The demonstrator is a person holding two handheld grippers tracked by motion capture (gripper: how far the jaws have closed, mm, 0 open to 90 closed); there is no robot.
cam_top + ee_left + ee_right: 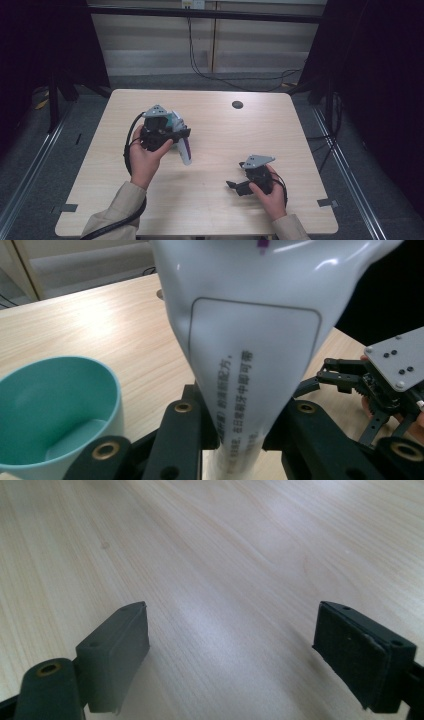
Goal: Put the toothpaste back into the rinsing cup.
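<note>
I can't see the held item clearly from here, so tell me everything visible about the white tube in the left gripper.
The white tube looks like soft glossy plastic, wide at one end and narrowing toward the jaws, with purple trim and an outlined panel of small dark print. The left gripper is clamped on its narrow part and holds it above the table. A teal cup sits beside it.

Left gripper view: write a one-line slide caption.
Left gripper shut on a white tube, teal cup beside it on the wooden table.

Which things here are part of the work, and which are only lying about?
In use:
- left gripper, shut on the white tube
- teal cup, beside the tube
- right gripper, open, nothing between its jaws

Lying about:
- black round spot on the table
</note>
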